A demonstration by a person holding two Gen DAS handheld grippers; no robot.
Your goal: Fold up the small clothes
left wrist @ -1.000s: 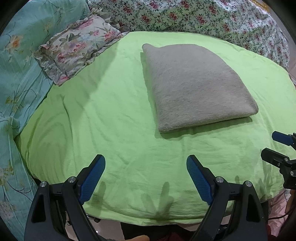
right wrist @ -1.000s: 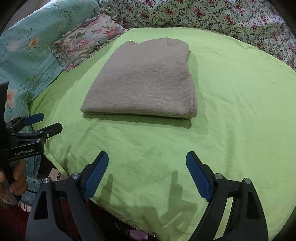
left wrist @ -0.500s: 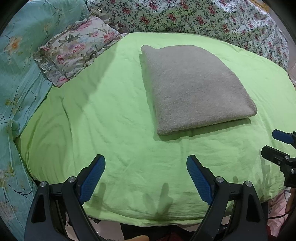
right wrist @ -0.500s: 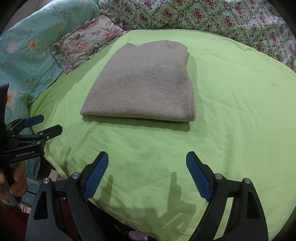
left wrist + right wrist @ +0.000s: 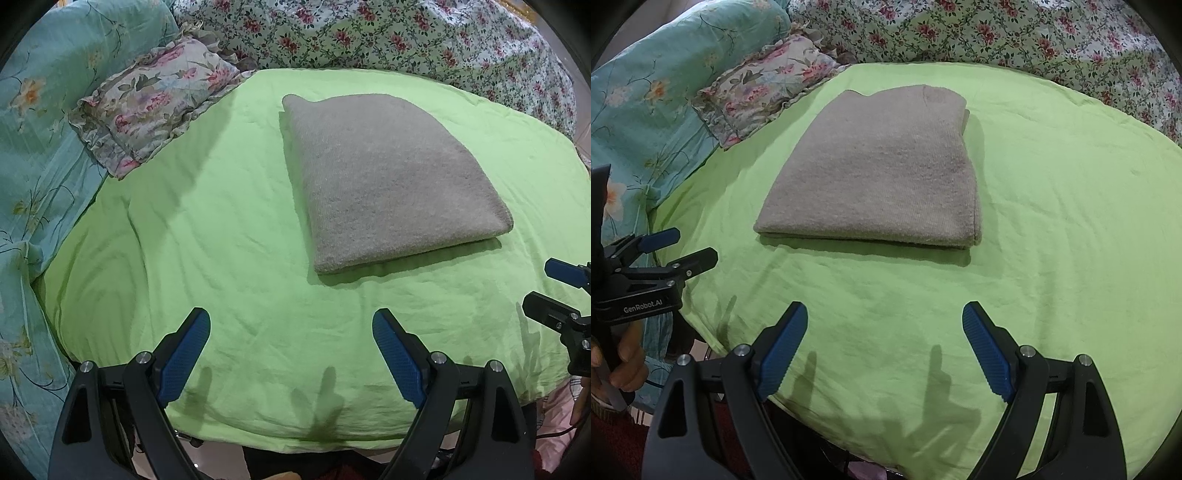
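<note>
— On the green sheet, what are you seeing?

— I'm seeing the grey knit garment lying folded into a flat rectangle, near the middle, well apart from both tools.

— And the grippers?

— I'm holding the left gripper over the near edge, its 2 blue pads spread wide and gripping nothing. The right gripper is hovering likewise, fingers parted and empty.

— Anything beside it?

— A floral pillow is sitting at the sheet's far left edge.
</note>
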